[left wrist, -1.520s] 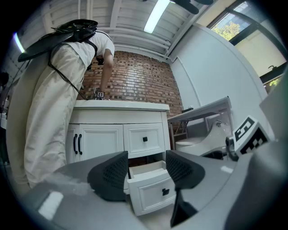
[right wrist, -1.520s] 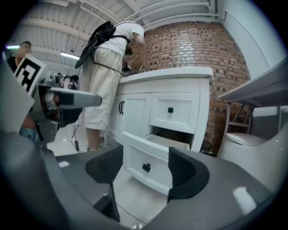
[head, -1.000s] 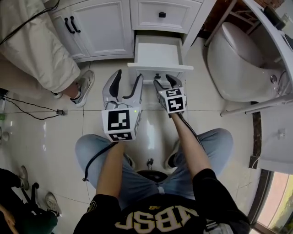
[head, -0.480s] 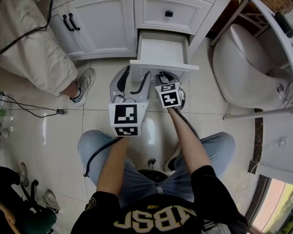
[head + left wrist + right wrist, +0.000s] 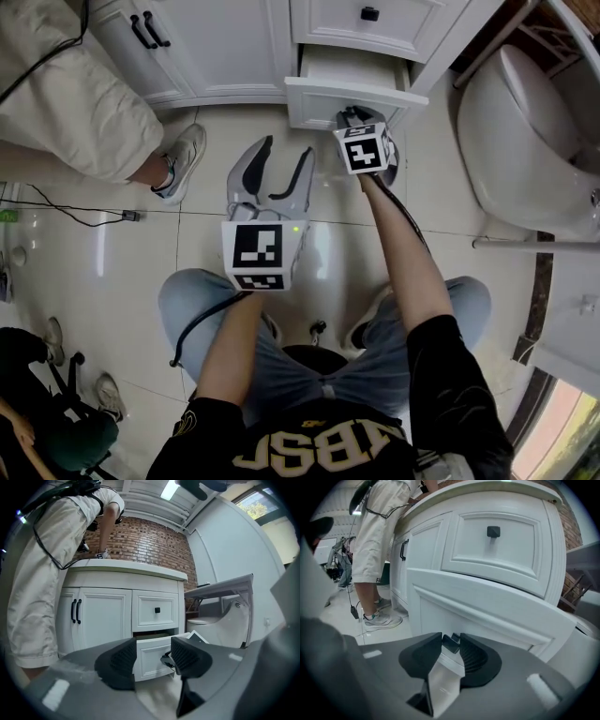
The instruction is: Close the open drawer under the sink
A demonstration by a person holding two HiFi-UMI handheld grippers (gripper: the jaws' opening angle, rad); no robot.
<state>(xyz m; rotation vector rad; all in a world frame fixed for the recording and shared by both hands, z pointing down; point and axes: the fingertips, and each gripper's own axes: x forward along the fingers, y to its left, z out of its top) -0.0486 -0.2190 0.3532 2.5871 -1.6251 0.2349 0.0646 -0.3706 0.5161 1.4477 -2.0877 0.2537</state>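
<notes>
The white drawer (image 5: 323, 100) under the sink counter stands out a short way from the cabinet; its front also fills the right gripper view (image 5: 487, 604) and shows in the left gripper view (image 5: 150, 656). My right gripper (image 5: 348, 117) is at the drawer front, shut on the small dark knob (image 5: 451, 643), which sits between its pads. My left gripper (image 5: 287, 153) hangs open over the floor tiles, short of the drawer, with nothing between its fingers (image 5: 123, 660).
Above the drawer is a shut drawer with a black knob (image 5: 370, 13); to its left are cabinet doors with black handles (image 5: 148, 29). A person in beige shorts (image 5: 56, 103) stands at the left, shoe (image 5: 183, 155) near the cabinet. A toilet (image 5: 534, 141) is at the right.
The right gripper shut on the knob and moved toward the cabinet, and the drawer slid most of the way in. The left gripper stayed open and fell behind.
</notes>
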